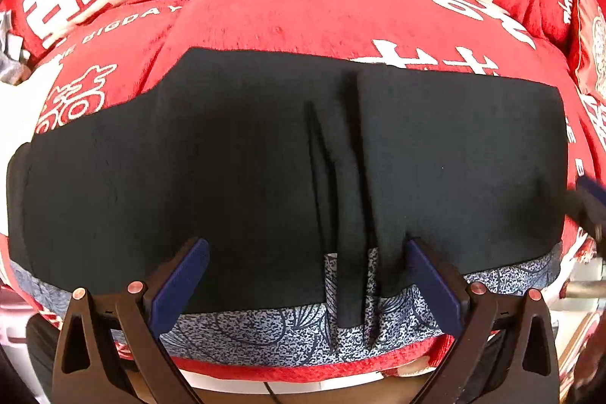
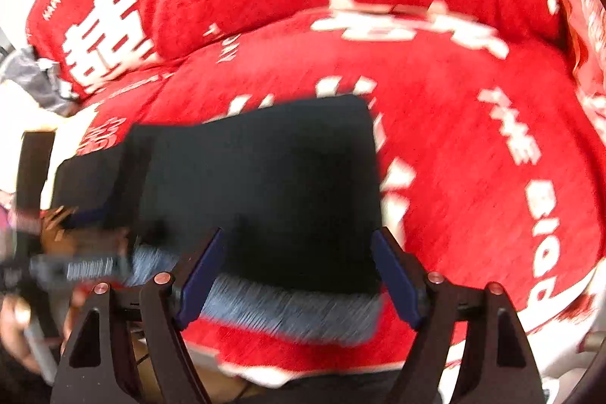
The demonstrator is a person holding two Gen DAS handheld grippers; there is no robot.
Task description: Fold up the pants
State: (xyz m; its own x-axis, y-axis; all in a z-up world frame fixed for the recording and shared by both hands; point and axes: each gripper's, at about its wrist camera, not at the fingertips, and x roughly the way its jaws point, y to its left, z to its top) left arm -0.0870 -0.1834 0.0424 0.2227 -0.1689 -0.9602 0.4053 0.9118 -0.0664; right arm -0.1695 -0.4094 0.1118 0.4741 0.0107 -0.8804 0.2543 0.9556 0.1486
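left gripper [image 1: 307, 284]: sitting nearest the left wrist camera, jaws standing wide, hovering over the near edge of the pants, gripping nothing
right gripper [image 2: 296, 275]: jaws standing wide, nothing pinched between them; view is blurring, so contact with cloth cannot be told
pants [image 1: 265, 169]: black, lying spread flat across the red blanket, patterned blue-grey waistband [image 1: 265, 332] running along the near edge
pants centre: a few ridges [image 1: 352, 177] bunching up between the two halves, running from waistband toward the far edge
progress: looking like an early-to-middle stage; cloth is lying as a broad flat rectangle, possibly one fold made, cannot tell for sure
left to do: smoothing the centre ridges, then folding down to a compact bundle, judging by the wide shape
red blanket [image 1: 303, 14]: covering the sofa seat and back cushions, white lettering all over
in the way: nothing lying on the pants; grey crumpled cloth [image 2: 38, 78] sitting well apart at the far left
other gripper: showing blurred at the right edge of the left view [image 1: 589, 203]
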